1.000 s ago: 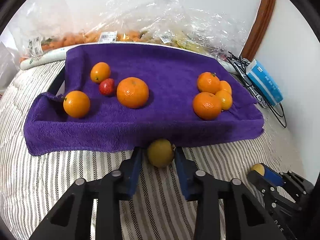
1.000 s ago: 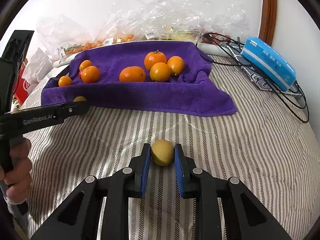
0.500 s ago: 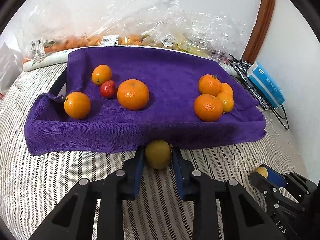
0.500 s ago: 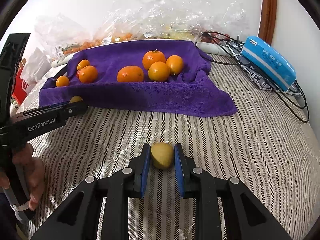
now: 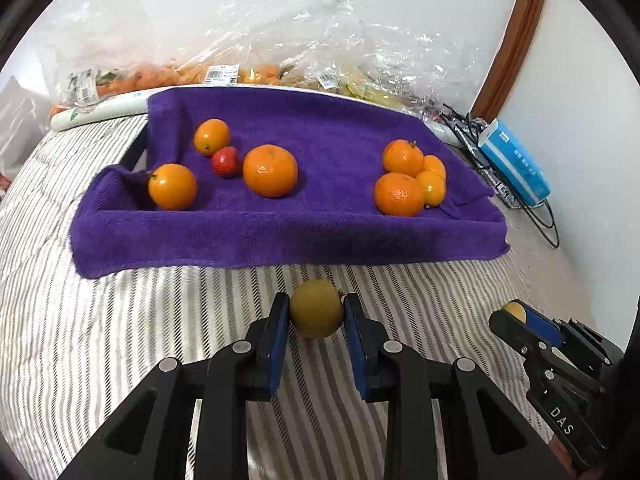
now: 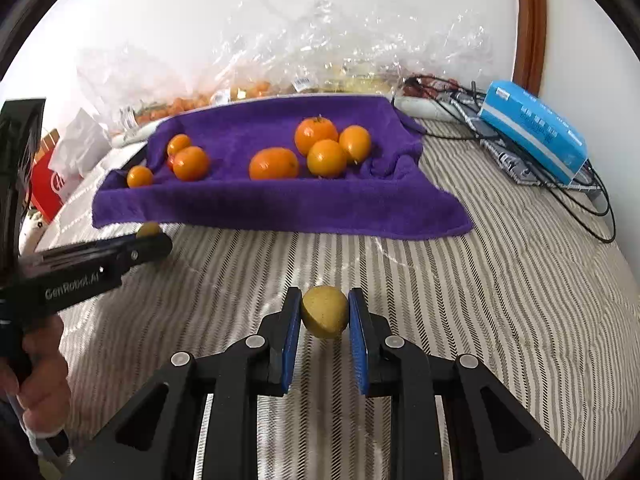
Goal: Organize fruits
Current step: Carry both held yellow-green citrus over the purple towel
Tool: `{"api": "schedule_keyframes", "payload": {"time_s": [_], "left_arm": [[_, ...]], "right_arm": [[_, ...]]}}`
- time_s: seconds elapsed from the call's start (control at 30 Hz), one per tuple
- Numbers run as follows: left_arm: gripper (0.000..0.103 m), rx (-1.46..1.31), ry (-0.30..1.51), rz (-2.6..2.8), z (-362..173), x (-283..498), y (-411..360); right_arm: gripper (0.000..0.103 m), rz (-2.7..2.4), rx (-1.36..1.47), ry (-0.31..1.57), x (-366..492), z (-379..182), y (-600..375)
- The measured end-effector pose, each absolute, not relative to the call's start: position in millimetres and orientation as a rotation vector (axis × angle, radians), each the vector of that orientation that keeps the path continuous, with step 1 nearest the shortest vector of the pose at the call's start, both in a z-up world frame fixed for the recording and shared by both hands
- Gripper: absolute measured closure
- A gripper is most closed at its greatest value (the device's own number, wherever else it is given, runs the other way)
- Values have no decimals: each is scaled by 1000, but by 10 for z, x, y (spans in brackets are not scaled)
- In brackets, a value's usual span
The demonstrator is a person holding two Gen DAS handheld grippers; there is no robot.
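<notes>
On the bed, the purple towel (image 5: 288, 236) serves as a sorting tray: at its left lie three oranges (image 5: 172, 186) and a strawberry (image 5: 224, 161), at its right a tight cluster (image 5: 412, 178), likely grouped by kind. Short of its front edge, the left claw (image 5: 316, 314) is clamped on a yellow fruit (image 5: 316, 308). Further right, the right claw (image 6: 325, 312) likewise grips its own yellow fruit (image 6: 325, 312) above the stripes, both seemingly bound for the towel
</notes>
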State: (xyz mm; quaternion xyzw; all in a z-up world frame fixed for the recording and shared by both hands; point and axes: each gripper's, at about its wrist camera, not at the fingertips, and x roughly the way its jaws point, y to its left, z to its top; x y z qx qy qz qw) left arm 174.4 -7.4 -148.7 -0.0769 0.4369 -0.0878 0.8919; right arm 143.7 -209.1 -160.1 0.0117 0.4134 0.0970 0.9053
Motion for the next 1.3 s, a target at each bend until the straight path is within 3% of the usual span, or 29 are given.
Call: {"api": "schedule_keyframes", "payload": {"time_s": [0.7,1.3], "left_arm": [[77,-175,799,-106,-471,1426,264],[77,-192,785,-81,-418,1572,469]], "right_arm": [[80,173,-47,686,1212,-659,-1867],[80,159,-37,685,1464,-423,-1768]]}}
